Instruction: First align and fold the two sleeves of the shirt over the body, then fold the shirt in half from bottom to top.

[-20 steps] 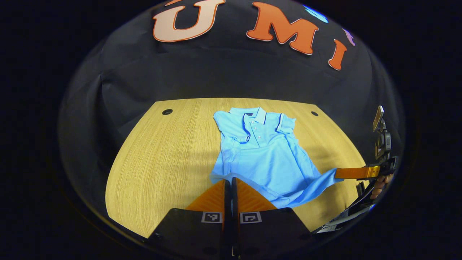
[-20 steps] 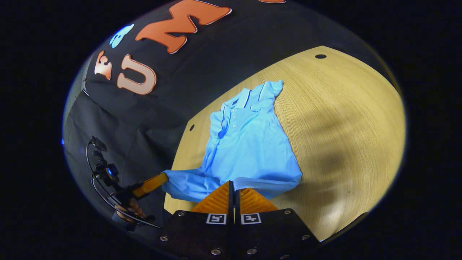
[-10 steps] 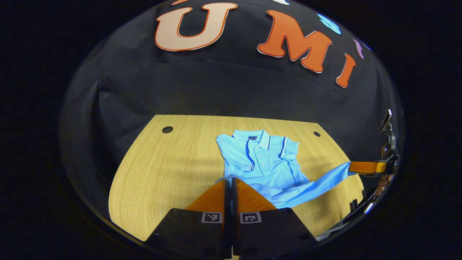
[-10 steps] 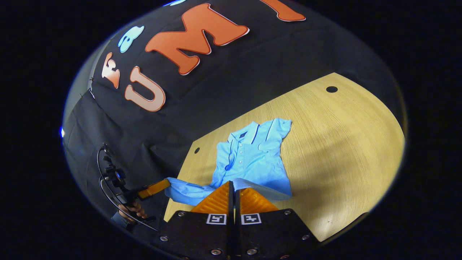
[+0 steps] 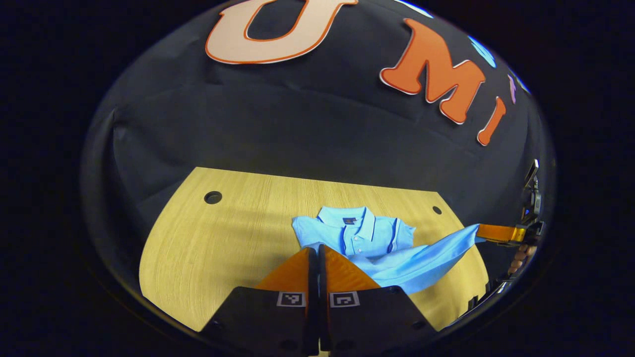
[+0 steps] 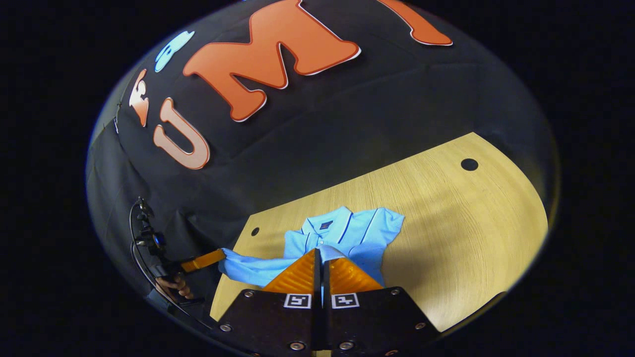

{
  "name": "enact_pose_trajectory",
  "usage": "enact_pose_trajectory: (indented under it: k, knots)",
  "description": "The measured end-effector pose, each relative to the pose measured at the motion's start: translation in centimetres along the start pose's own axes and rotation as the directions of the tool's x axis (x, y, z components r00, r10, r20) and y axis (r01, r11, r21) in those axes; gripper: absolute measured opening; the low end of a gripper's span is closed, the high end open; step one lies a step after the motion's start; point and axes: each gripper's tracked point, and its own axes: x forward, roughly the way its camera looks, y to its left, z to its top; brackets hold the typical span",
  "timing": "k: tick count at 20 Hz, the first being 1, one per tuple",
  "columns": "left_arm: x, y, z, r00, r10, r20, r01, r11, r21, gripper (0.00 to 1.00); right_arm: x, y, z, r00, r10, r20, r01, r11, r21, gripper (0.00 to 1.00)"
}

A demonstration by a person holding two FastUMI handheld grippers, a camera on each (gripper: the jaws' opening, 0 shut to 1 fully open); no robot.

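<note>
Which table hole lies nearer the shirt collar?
The small hole toward the right hand-held gripper sits close beside the shirt; the bigger hole lies well apart.

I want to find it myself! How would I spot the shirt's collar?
Look at the wooden table before the black cloth wall. On it lies a light blue shirt whose bottom edge both claws lift. The collar is at the far end near the wall, the flap with a dark tag and little buttons below.

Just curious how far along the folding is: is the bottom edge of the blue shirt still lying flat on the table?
No: the shirt has its hem lifted off the table, stretched between the left gripper and the right gripper.
</note>
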Motion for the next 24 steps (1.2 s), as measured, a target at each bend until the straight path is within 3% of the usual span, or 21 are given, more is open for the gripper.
enact_pose_trajectory:
  k: [8,11,14,15,16,17,18,21,24]
  knots:
    - [11.3,2.3,3.2,0.999,-0.034,-0.023,0.034,0.999,0.036,0.05,9.1,-3.5,6.0,0.994,-0.103,0.037,0.104,0.994,-0.039,0.00]
    - [14.9,2.9,4.0,1.000,-0.025,-0.016,0.026,0.995,0.096,0.04,12.3,-5.2,7.6,0.988,-0.149,0.032,0.150,0.988,-0.042,0.00]
    - [17.3,2.8,4.9,1.000,-0.002,-0.005,0.003,0.979,0.205,0.13,15.1,-6.8,7.7,0.978,-0.206,0.007,0.206,0.978,-0.002,0.01]
    - [17.4,2.9,5.0,1.000,0.015,-0.008,-0.013,0.975,0.223,0.17,15.0,-6.6,7.4,0.978,-0.207,-0.003,0.207,0.978,-0.004,0.10]
    - [17.2,2.4,5.3,1.000,0.009,-0.005,-0.008,0.975,0.221,0.33,15.0,-6.5,7.1,0.976,-0.216,-0.007,0.216,0.976,-0.023,0.29]
    - [16.7,1.4,5.8,1.000,-0.007,0.001,0.007,0.978,0.209,0.39,14.6,-6.4,6.8,0.975,-0.222,-0.012,0.221,0.974,-0.048,0.24]
    - [15.7,0.8,5.9,1.000,-0.019,0.003,0.018,0.980,0.200,0.50,14.0,-6.3,6.7,0.974,-0.225,-0.012,0.224,0.972,-0.068,0.39]
    - [11.4,0.3,7.2,0.999,-0.016,0.038,0.009,0.982,0.188,0.82,11.2,-4.7,7.0,0.979,-0.202,0.015,0.203,0.972,-0.118,0.53]
    - [7.1,-1.2,8.3,0.996,-0.013,0.089,-0.002,0.985,0.172,0.93,7.5,-3.0,7.6,0.980,-0.186,0.071,0.195,0.966,-0.167,0.67]
